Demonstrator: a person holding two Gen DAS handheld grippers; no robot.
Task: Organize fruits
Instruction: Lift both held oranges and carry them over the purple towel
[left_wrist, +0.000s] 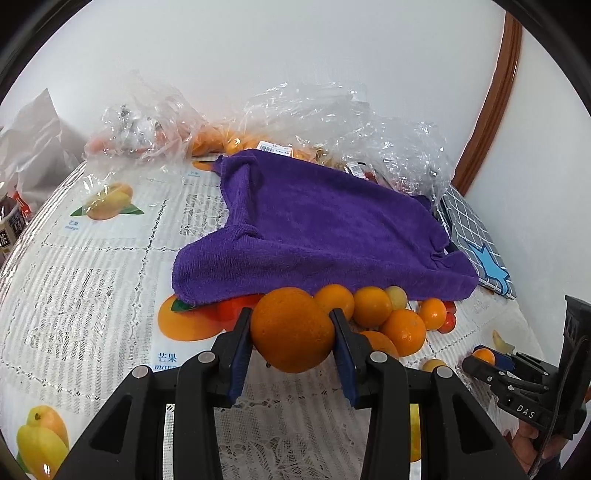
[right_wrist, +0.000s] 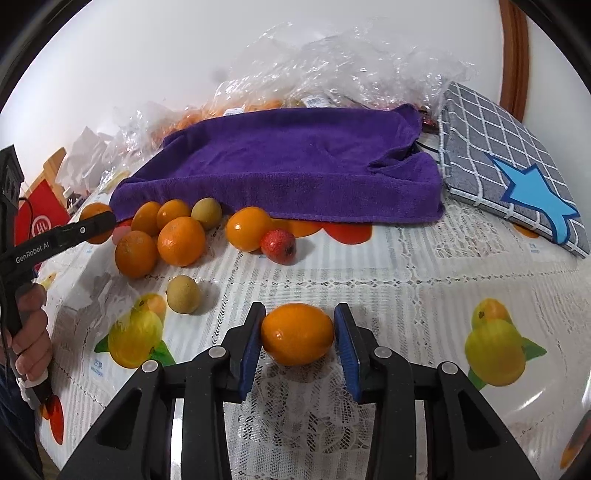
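We hold a large orange (left_wrist: 292, 329) in our left gripper (left_wrist: 292, 332), its blue pads (left_wrist: 242, 354) pressed to both sides, just in front of the purple towel (left_wrist: 317, 229). Our right gripper (right_wrist: 297, 339) is clamped on a smaller, smooth orange fruit (right_wrist: 297, 333) above the lace-covered worktop (right_wrist: 388, 273) (fruit pictures show through the cloth). A cluster of loose oranges (right_wrist: 181, 240) lies along the towel's near edge, with a red fruit (right_wrist: 279, 245) beside them and a pale round fruit (right_wrist: 183, 294) nearer us. A grey checked cushion (right_wrist: 491, 155) sits to the right.
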